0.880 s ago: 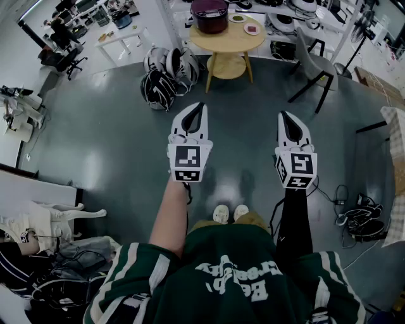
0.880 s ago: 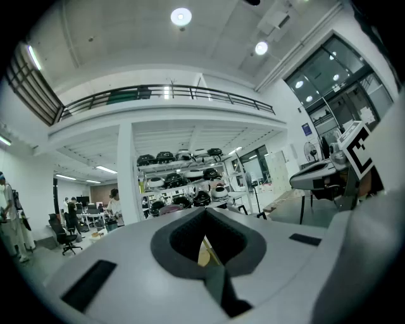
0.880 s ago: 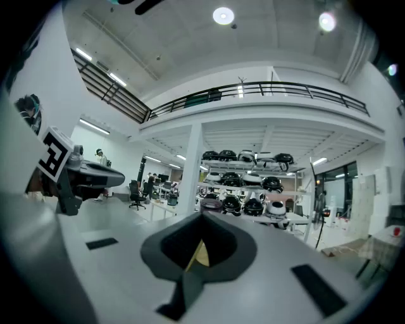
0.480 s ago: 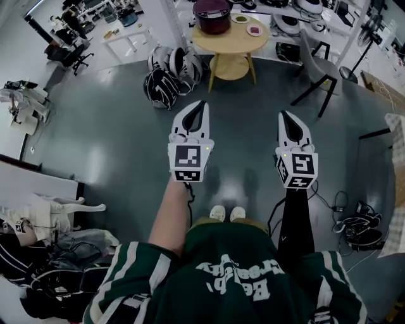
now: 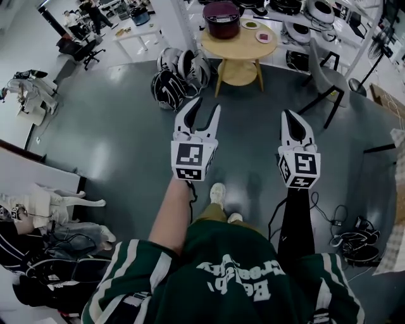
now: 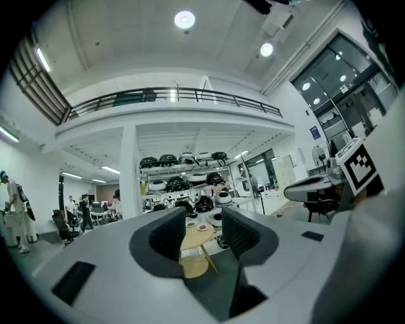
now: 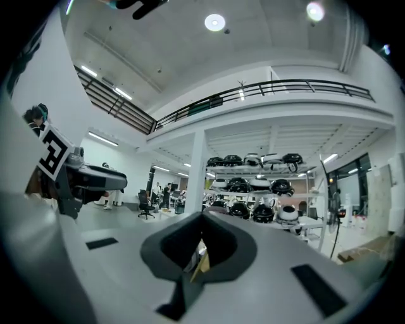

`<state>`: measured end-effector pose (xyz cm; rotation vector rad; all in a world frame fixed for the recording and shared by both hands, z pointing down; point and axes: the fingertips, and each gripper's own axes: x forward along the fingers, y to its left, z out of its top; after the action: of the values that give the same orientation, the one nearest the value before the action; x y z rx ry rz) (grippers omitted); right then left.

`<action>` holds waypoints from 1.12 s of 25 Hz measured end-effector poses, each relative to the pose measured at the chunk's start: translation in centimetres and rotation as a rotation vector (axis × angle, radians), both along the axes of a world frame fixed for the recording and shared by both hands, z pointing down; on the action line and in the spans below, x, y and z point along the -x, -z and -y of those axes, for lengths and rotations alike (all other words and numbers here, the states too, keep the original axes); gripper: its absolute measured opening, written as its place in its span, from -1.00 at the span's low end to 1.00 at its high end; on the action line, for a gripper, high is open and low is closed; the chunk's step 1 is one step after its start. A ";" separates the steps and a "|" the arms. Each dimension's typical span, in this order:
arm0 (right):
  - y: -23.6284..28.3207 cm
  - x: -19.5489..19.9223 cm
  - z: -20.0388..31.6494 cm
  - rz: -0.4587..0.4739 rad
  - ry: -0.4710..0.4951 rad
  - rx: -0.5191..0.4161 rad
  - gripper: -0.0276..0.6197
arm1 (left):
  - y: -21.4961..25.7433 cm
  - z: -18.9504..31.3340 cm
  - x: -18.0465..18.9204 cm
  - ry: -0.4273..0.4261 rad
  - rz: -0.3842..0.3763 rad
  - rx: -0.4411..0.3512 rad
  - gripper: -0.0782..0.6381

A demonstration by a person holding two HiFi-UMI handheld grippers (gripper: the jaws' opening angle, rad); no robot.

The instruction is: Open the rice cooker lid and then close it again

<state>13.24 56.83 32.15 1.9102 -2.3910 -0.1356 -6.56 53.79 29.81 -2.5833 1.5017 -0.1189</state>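
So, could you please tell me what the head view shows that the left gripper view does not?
Only the head view shows the person's green jersey, their shoes and the dark rice cooker standing on the table. Only the left gripper view shows the ceiling lights and the balcony railing. Both share the round wooden table, the left claw with its jaws apart and nothing between them, and the right claw.
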 end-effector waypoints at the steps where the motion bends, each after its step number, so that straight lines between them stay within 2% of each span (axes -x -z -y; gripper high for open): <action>1: 0.0 0.0 0.4 0.002 0.002 -0.001 -0.90 | 0.0 0.4 0.0 0.000 -0.009 0.001 -0.29; 5: -0.5 0.1 2.8 0.002 0.004 0.005 -0.90 | -0.2 2.8 0.6 0.017 -0.040 0.013 -0.16; 11: -1.0 0.9 8.8 -0.008 -0.004 0.005 -0.90 | -0.8 8.9 1.7 0.019 -0.061 0.017 -0.13; 24: -0.3 1.9 25.2 -0.014 -0.058 -0.002 -0.44 | -0.9 26.1 3.9 -0.012 -0.085 0.025 -0.10; 28: 0.4 2.3 29.6 -0.015 -0.063 -0.016 -0.36 | -0.6 30.9 4.1 -0.029 -0.088 0.023 -0.10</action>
<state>10.97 27.21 31.73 1.9816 -2.3243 -0.1650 -10.61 22.93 30.39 -2.6599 1.4993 -0.0195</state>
